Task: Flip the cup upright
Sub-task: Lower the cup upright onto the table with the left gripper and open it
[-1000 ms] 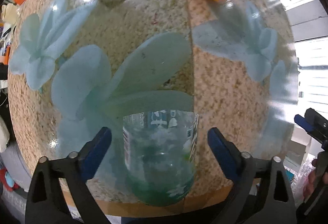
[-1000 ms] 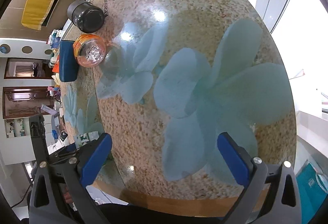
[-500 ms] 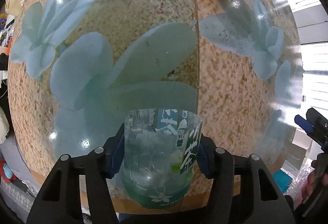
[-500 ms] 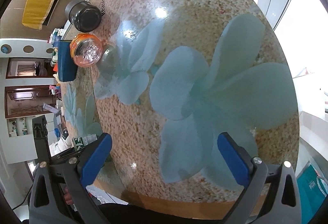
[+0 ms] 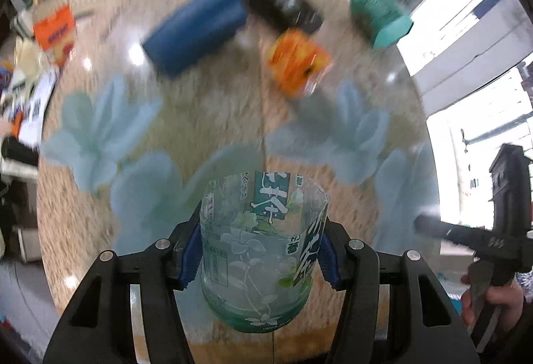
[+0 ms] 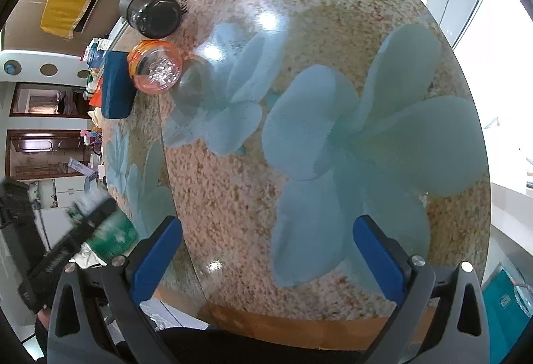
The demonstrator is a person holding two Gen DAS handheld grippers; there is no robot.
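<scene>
The cup (image 5: pixel 260 250) is a clear cut-off plastic bottle with a green tea label. My left gripper (image 5: pixel 260 257) is shut on its sides and holds it above the table's near edge, its green base towards the camera and its open rim away. In the right wrist view the cup's green base (image 6: pixel 111 235) shows at the far left, held by the left gripper. My right gripper (image 6: pixel 266 254) is open and empty over the flowered table (image 6: pixel 333 130); it also shows in the left wrist view (image 5: pixel 466 234) at the right.
At the table's far side lie a blue box (image 5: pixel 196 30), a black jar (image 5: pixel 283 7), an orange-labelled clear jar (image 5: pixel 296 62) and a teal box (image 5: pixel 379 17). An orange packet (image 5: pixel 55 30) lies at the far left. The table's wooden front edge (image 6: pixel 299 327) is close.
My left gripper closed on the cup, lifted it and tilted up, so the far objects came into view, blurred. My right gripper stayed open, almost still.
</scene>
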